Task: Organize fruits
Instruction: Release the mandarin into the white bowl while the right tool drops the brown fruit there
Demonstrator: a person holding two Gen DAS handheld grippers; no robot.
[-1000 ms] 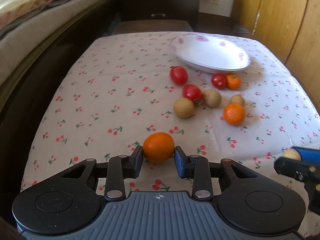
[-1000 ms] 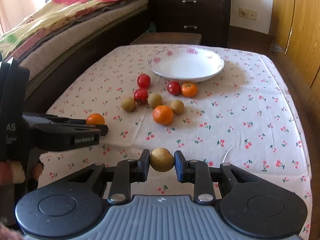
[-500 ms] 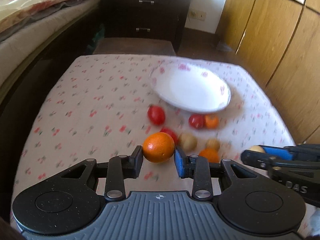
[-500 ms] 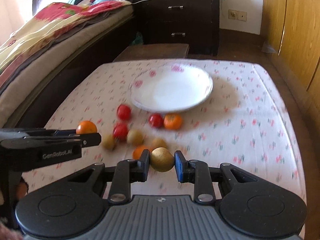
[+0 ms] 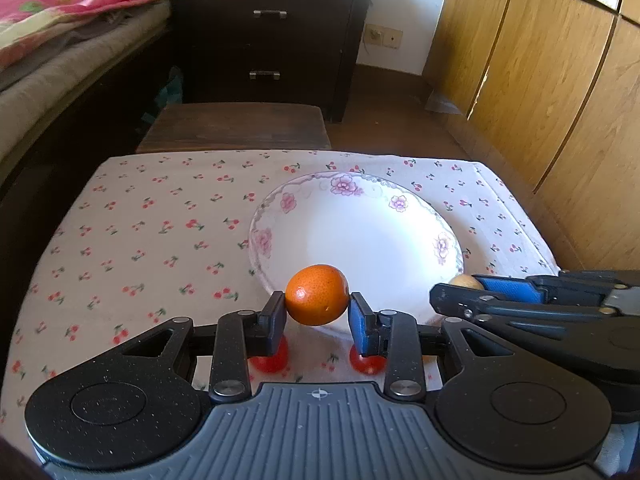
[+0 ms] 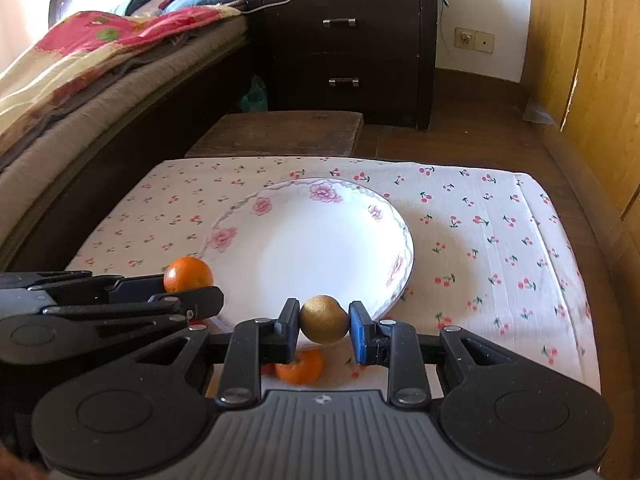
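We view from both wrists, close above the near rim, angled downward along the fingers; both views share the plate (image 5: 360, 236) (image 6: 320, 248) and tablecloth (image 5: 160, 232) (image 6: 500, 240).

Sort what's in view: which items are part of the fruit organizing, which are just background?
Job:
- orange in left gripper
- brown fruit in right gripper
- plate, nothing in it yet
- loose orange and red fruits on the cloth

Background:
- dresser
- bed
- wooden stool
- wardrobe doors
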